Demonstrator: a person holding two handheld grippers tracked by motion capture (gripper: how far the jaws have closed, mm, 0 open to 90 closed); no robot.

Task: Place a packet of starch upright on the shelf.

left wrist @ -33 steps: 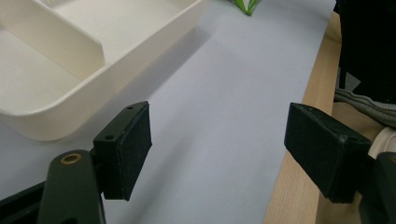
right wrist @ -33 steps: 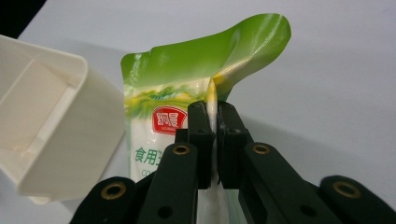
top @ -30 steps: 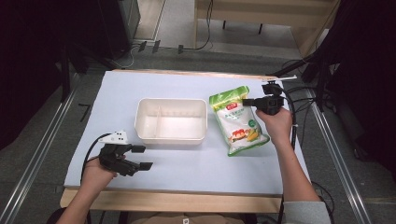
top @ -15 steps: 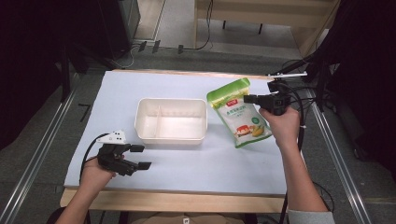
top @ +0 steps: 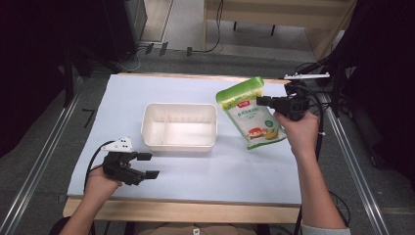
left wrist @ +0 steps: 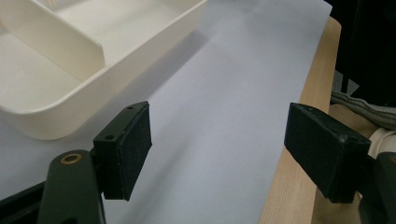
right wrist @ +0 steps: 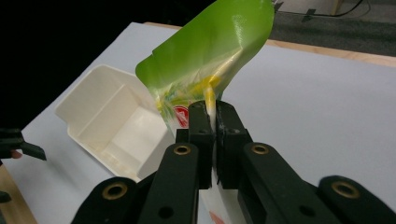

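Note:
A green and white snack bag hangs in the air right of the white tray, held near its top edge by my right gripper. In the right gripper view the jaws are shut on the snack bag, whose green top curls up above the pads, and the tray lies below and to the left. My left gripper rests near the table's front left corner with its jaws wide apart. In the left gripper view nothing lies between its pads, and the tray's corner is just ahead.
The tray has a thin divider and holds nothing. The pale blue table cover ends at a wooden front edge. Cables trail off the table's right side, and metal rails run along both sides.
My right gripper has lifted the snack bag off the table and carried it a little toward the tray. The left gripper has stayed where it was.

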